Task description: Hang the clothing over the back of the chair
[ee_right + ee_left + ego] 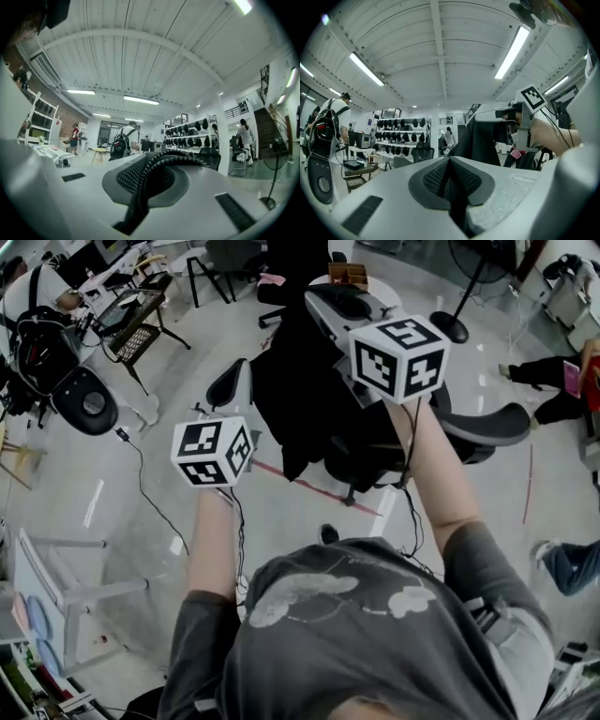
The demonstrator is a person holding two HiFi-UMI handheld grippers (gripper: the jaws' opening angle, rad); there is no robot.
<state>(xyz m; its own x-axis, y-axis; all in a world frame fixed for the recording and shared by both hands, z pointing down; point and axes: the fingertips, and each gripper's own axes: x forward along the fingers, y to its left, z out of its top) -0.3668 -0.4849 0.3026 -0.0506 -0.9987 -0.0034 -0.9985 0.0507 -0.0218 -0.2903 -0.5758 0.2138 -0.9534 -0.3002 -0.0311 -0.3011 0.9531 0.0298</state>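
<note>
A black garment point(298, 390) hangs spread between my two raised grippers, above a black office chair point(487, 424). The garment hides most of the chair's seat and back. My left gripper point(244, 382) is shut on the garment's left edge, and dark cloth shows between its pads point(440, 176). My right gripper point(321, 298) is higher and farther out. It is shut on a ribbed black hem point(157, 161) of the same garment. In the left gripper view the right gripper point(519, 123) shows with the garment point(483, 140) draped below it.
The chair's wheeled base point(352, 489) stands on a glossy floor with a red tape line point(309, 486). A fan stand point(454, 326) is behind right, desks and a black backpack point(37, 343) are at the left, and a person's legs point(548, 381) are at the right. A shelf of dark caps point(401, 124) lines the far wall.
</note>
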